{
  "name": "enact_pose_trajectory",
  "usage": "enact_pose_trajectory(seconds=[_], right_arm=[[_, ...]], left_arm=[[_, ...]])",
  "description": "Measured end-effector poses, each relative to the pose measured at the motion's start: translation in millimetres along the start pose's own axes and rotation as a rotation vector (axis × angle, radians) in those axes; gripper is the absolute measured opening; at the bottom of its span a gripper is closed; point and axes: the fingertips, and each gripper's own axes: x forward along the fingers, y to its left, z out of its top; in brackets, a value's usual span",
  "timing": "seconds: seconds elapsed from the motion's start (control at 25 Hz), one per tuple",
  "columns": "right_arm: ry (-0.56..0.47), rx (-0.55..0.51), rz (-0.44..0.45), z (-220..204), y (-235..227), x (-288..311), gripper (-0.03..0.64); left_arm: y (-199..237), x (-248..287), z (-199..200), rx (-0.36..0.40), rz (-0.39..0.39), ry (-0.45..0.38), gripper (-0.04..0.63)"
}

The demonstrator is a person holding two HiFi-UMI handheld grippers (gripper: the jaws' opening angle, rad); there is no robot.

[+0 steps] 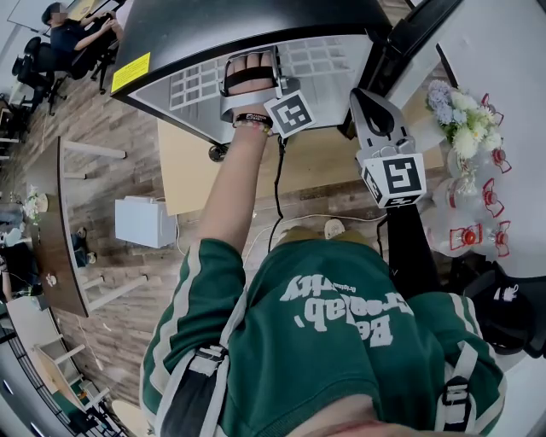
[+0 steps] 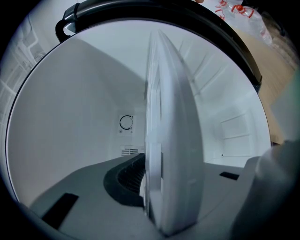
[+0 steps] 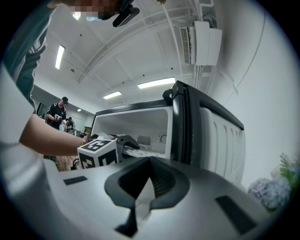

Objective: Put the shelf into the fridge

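The white grid shelf (image 1: 194, 84) lies flat in the mouth of the black-rimmed white fridge (image 1: 256, 21). My left gripper (image 1: 256, 94) is shut on its near edge. In the left gripper view the shelf (image 2: 173, 131) stands edge-on between the jaws of the left gripper (image 2: 154, 187). Behind it is the fridge's white inside (image 2: 84, 103). My right gripper (image 1: 368, 107) hangs to the right of the fridge door frame, jaws together with nothing in them. The right gripper view looks over my right gripper (image 3: 150, 161) at the fridge (image 3: 206, 126), the shelf (image 3: 140, 152) and the left gripper's marker cube (image 3: 97, 152).
The fridge stands on a wooden table (image 1: 196, 171). Flowers in a glass vase (image 1: 465, 128) and clear bottles with red caps (image 1: 469, 235) are at the right. A white box (image 1: 145, 222) sits on the floor. A seated person (image 1: 72, 34) is far off at the upper left.
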Motion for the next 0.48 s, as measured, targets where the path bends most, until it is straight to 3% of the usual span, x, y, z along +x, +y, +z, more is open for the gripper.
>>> enact_pose_trajectory(seconds=[0.48], right_arm=[[0.007,-0.012,-0.002,0,0,1,0.003]], left_arm=[[1,13,-1,0.003,0.005,0.001,0.101]])
